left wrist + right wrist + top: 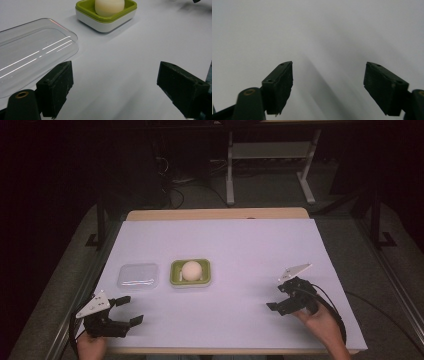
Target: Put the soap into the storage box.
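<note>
A green and white soap dish (190, 273) holding a cream round soap (191, 269) sits mid-table; in the left gripper view the dish (106, 18) and the soap (109, 6) lie ahead. A clear plastic lid (138, 276) lies flat just left of the dish, and reaches close to the left jaw in the left gripper view (32, 55). My left gripper (132, 310) rests open near the table's front left corner, nothing between its jaws (115, 87). My right gripper (277, 297) is open at the front right, over bare white surface (328, 82).
The white sheet (240, 245) covers the table, whose wooden edge (215, 214) shows at the back. Beyond it stand white desk legs (230, 175) and cables on a dark floor. Metal rails run along both sides of the table.
</note>
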The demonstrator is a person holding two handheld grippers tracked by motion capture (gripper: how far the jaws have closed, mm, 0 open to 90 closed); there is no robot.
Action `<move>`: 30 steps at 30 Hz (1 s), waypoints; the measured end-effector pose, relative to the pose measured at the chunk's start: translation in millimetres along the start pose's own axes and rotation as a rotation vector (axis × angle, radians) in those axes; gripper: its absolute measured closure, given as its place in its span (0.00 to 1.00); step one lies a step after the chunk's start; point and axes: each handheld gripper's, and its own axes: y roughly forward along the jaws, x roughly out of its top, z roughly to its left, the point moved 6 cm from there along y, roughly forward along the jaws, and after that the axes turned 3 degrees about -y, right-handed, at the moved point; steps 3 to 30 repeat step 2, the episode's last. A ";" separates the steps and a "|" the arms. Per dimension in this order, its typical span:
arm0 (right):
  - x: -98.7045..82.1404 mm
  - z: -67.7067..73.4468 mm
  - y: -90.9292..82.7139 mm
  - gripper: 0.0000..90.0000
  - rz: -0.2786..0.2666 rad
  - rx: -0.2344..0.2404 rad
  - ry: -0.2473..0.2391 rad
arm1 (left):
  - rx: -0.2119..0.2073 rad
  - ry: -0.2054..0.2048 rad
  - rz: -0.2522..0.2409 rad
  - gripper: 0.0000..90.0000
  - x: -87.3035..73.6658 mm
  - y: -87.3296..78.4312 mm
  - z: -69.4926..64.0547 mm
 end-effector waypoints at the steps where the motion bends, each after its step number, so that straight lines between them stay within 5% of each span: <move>1: -2.0 2.6 -0.1 0.22 -0.016 0.006 0.002 | -0.001 0.000 -0.001 0.14 0.1 0.2 -0.1; 30: -4.6 6.2 0.0 0.19 -0.036 0.018 0.002 | -0.002 0.001 -0.002 0.14 0.4 0.4 0.1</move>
